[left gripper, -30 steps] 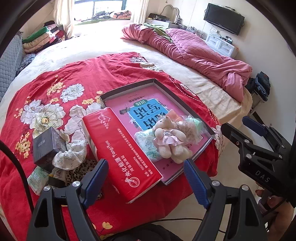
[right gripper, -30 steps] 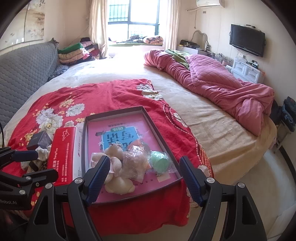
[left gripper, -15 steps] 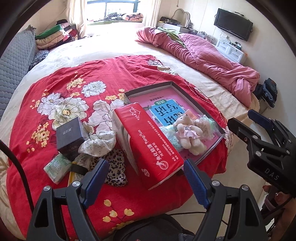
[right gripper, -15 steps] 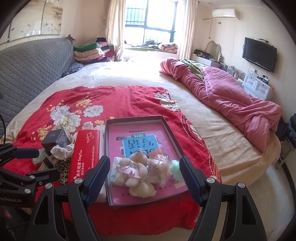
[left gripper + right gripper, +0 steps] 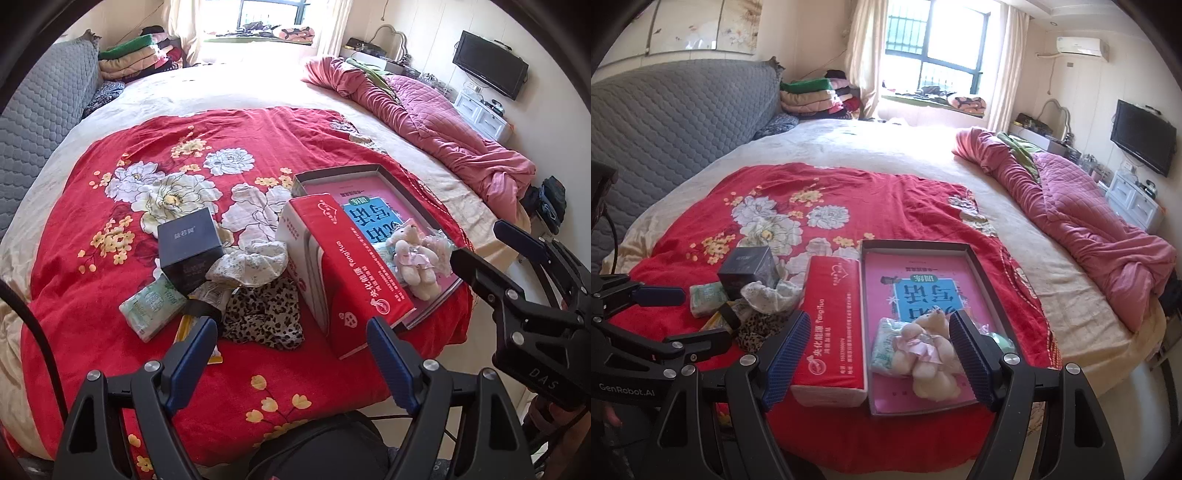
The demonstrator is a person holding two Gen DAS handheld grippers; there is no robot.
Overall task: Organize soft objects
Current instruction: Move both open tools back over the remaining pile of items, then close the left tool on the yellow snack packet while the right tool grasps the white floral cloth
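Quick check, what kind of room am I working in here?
A bedroom in a home, it seems: a big bed with a padded headboard, a rumpled pink quilt, and a wall TV.

A tray [image 5: 975,258] is lying on the spread [image 5: 886,192] near the bed's [image 5: 886,144] front edge, with a book [image 5: 923,291] lying flat in it. A plush bear [image 5: 925,349] is resting on the book at the tray's near end, with a wrapped packet [image 5: 882,345] touching its left side. A tissue pack [image 5: 831,325] is lying just left of the tray, alongside it. Further left, a box [image 5: 748,267], a lace cloth [image 5: 768,297], a spotted cloth [image 5: 759,328] and a small packet [image 5: 707,297] are sitting bunched together. A quilt [image 5: 1082,218] is lying heaped along the bed's right side.
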